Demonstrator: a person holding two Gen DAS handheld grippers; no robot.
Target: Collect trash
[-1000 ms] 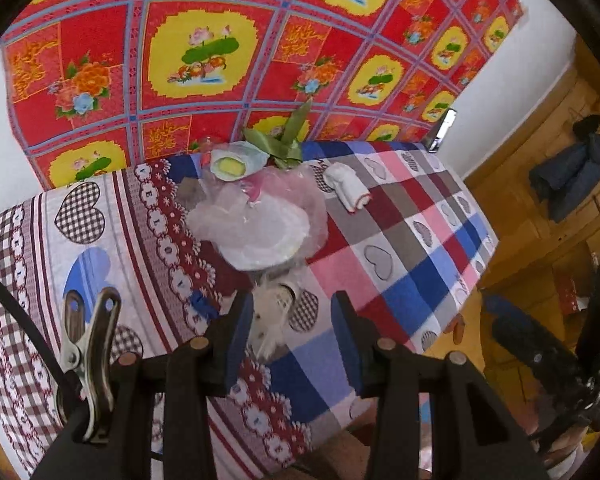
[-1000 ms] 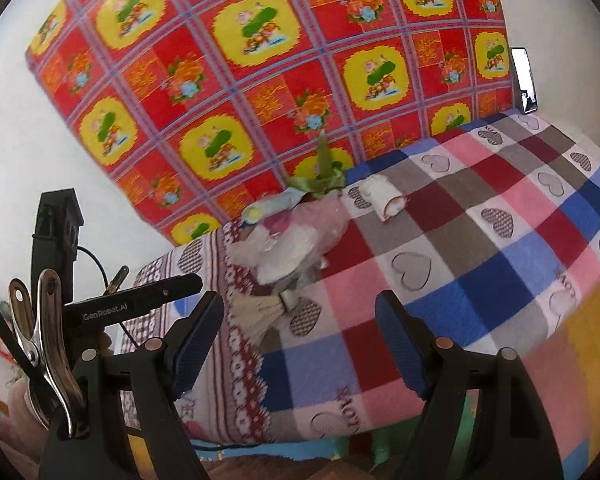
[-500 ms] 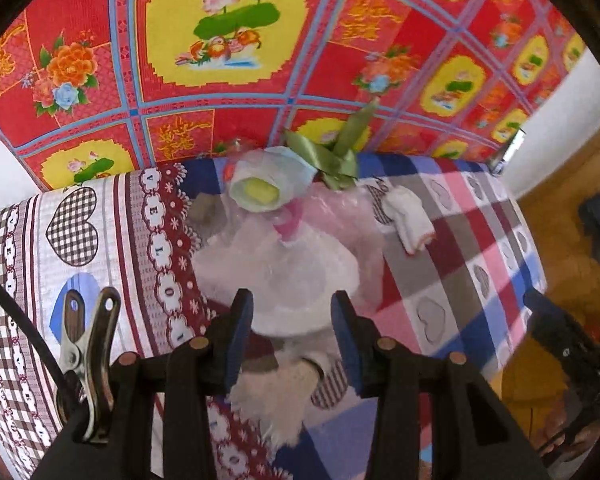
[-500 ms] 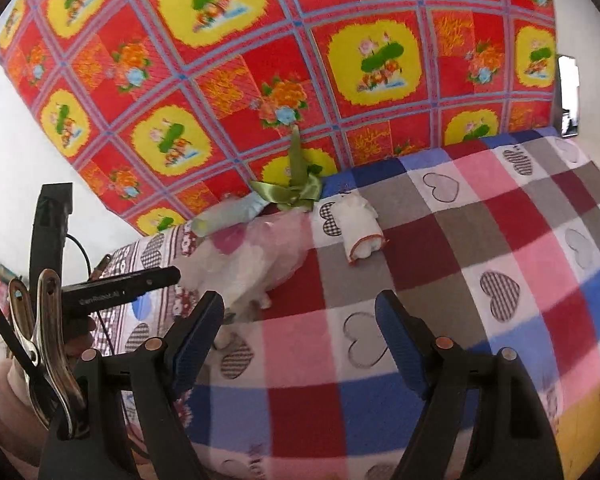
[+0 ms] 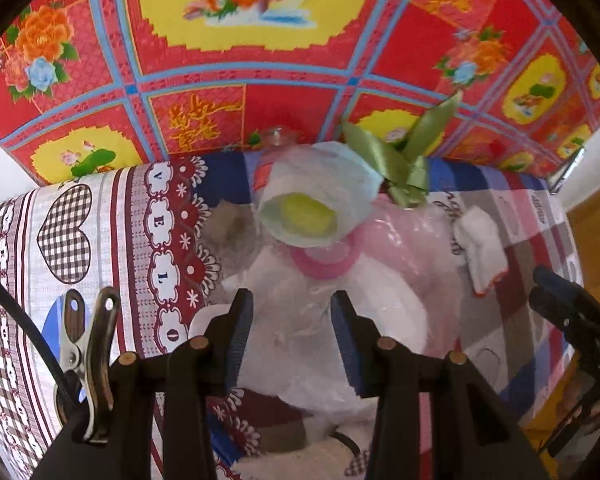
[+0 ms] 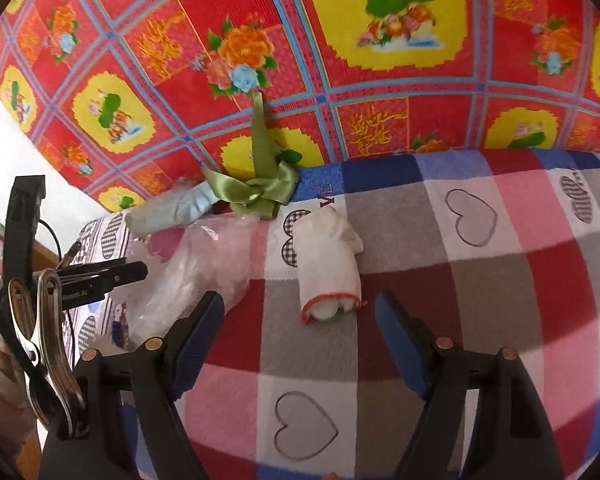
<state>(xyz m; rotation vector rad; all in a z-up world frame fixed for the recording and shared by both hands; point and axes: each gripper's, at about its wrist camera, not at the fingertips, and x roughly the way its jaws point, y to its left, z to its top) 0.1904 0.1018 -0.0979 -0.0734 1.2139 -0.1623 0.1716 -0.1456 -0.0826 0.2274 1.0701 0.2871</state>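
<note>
A clear, pinkish plastic bag [image 5: 380, 304] with white stuff inside lies crumpled on the table. My left gripper [image 5: 292, 322] hangs just over it, open at half width, with the bag film showing between the fingers and no pinch visible. Behind the bag lie a pale blue rolled paper [image 5: 316, 200] with a yellow core and a green ribbon bow [image 5: 400, 160]. A rolled white glove [image 6: 328, 268] with a red hem lies just ahead of my right gripper [image 6: 300, 316], whose jaws stand wide and empty. The same glove [image 5: 480, 252] appears right of the bag.
A heart-patterned checked blanket [image 6: 480, 280] covers the table. A red and yellow flowered cloth [image 5: 240, 20] hangs on the wall behind it. A small shiny item [image 5: 564, 172] leans at the back right corner. Wooden floor [image 5: 596, 232] shows past the table's right edge.
Both grippers have come down and forward toward the table. The left one now sits over the plastic bag, and the right one has closed in on the white glove. Neither jaw width changed.
</note>
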